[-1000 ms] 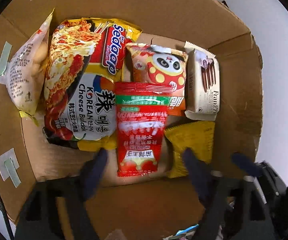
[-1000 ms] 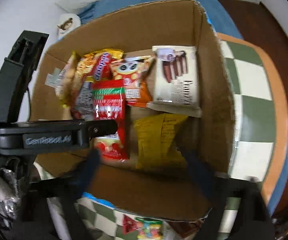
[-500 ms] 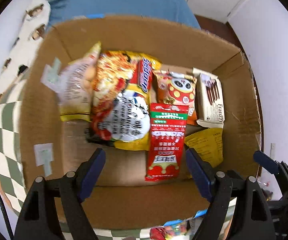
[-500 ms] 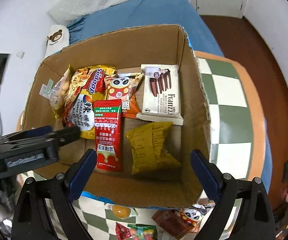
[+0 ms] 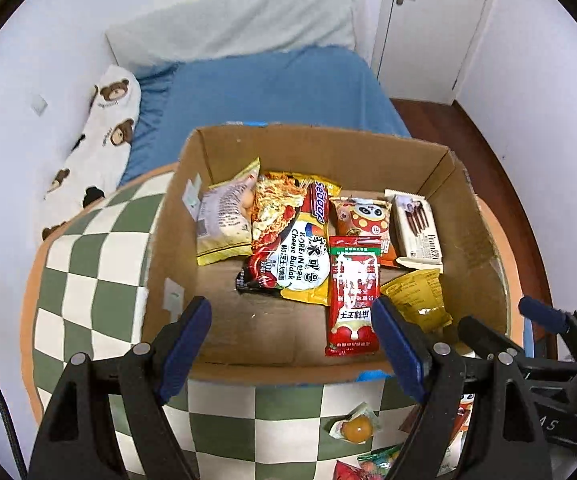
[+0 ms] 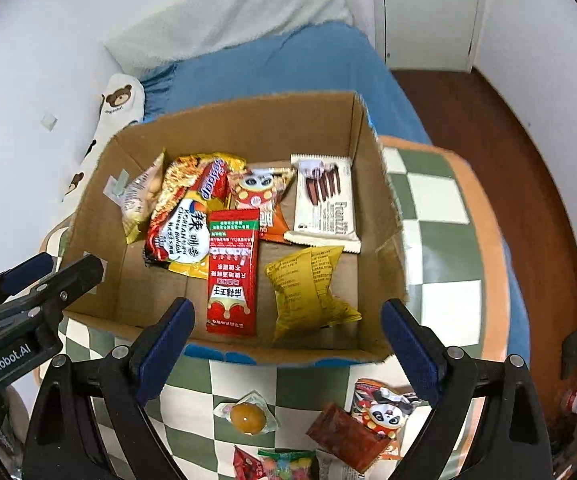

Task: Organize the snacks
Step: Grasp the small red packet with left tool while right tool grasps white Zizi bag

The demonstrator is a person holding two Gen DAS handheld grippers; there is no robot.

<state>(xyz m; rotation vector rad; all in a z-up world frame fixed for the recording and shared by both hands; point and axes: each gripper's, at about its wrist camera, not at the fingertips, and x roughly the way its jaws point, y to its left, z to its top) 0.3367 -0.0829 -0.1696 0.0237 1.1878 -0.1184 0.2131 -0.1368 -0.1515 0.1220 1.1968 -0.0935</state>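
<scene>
— Where do the snacks sit?

— Most lie flat in the open brown cardboard box point(image 6: 372, 200) on my green-and-white checked table point(image 6: 440, 240): a red sauce sachet point(image 6: 232, 272) in the middle, a crumpled yellow packet point(image 6: 308, 284) beside it on the right, a white chocolate-stick wafer pack point(image 6: 322, 200) behind that, a panda-print orange bag point(image 6: 262, 190), a big Korean cheese noodle packet point(image 6: 186, 216) and a pale peanut bag point(image 6: 138, 196) against the left wall.

— And outside the box?

— On the table in front of it: a wrapped orange jelly point(image 6: 248, 416), a second panda-print bag point(image 6: 380, 408) and a bag of coloured sweets point(image 6: 284, 462).

— Your tongs?

— My left tongs point(image 5: 292, 348) hover over the box's near edge, spread wide and holding nothing. My right tongs point(image 6: 288, 344) hang just before the near wall, equally wide and empty, the sachet and yellow packet showing between their blue fingers point(image 6: 404, 344).
</scene>
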